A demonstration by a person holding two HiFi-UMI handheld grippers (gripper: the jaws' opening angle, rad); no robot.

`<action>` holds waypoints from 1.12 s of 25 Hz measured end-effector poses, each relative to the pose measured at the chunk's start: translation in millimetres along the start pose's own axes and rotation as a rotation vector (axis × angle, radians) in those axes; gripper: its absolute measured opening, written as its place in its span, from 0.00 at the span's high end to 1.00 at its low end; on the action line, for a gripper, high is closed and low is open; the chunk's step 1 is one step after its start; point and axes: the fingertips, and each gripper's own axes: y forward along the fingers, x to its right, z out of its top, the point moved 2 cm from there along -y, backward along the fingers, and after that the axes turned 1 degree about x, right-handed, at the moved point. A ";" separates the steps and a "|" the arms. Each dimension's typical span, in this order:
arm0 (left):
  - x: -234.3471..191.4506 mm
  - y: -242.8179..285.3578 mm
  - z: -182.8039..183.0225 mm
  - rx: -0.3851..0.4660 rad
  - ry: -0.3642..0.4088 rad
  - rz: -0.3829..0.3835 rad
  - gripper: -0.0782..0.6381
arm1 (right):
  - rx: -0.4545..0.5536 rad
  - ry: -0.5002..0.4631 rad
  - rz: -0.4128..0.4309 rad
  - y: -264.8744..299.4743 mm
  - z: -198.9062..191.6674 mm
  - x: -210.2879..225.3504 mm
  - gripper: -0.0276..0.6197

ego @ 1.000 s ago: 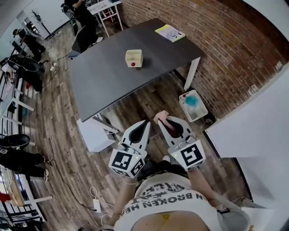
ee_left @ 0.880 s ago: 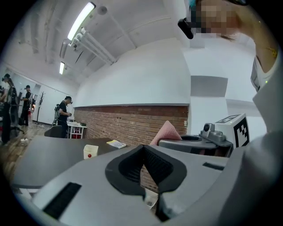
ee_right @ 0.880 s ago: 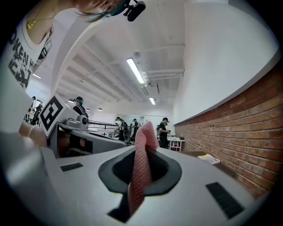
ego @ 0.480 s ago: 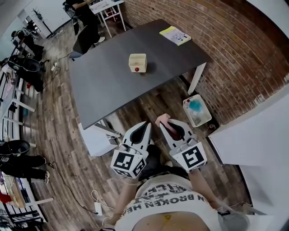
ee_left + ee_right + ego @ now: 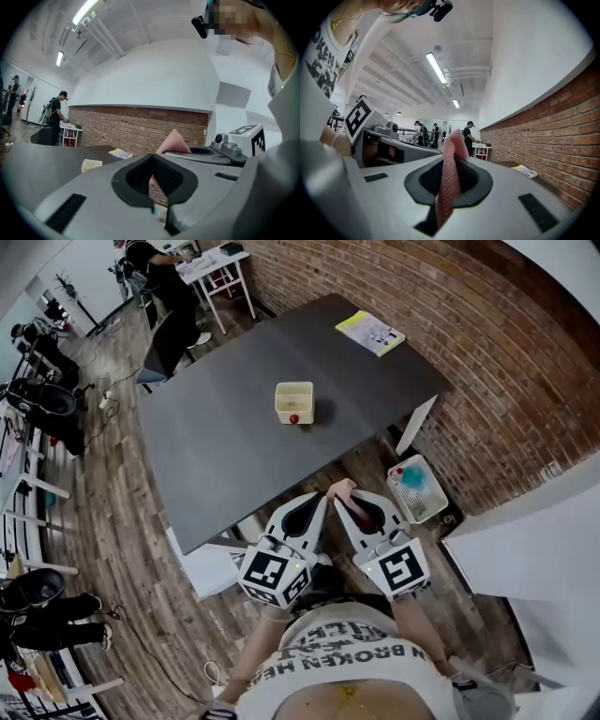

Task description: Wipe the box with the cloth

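A small cream box (image 5: 294,401) with a red knob on its near side stands in the middle of the dark grey table (image 5: 216,446); the left gripper view shows the box (image 5: 92,165) far off. A pink cloth (image 5: 339,488) sticks up from my right gripper (image 5: 341,497), which is shut on it; the cloth (image 5: 449,183) fills the slit between the jaws. My left gripper (image 5: 317,501) is shut with nothing in it, beside the right one at the table's near edge. The left gripper view catches the cloth (image 5: 174,142) to its right.
A yellow booklet (image 5: 370,332) lies at the table's far right corner. On the floor by the brick wall (image 5: 487,362) sits a white basket (image 5: 416,487) with a blue thing inside. A white cabinet (image 5: 208,568) stands under the table's near edge. People work at far desks.
Both grippers have moved forward together, from over the floor up to the table's near edge. The table and box now lie closer in the head view. Both grippers stay shut.
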 end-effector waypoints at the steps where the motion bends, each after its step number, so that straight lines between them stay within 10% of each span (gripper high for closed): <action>1: -7.1 2.9 0.9 -0.002 -0.001 -0.006 0.88 | -0.005 0.006 -0.005 7.1 -2.0 2.3 0.93; 28: -172.3 94.1 21.7 0.010 -0.053 0.167 0.88 | -0.059 -0.010 0.169 184.4 -28.7 92.1 0.93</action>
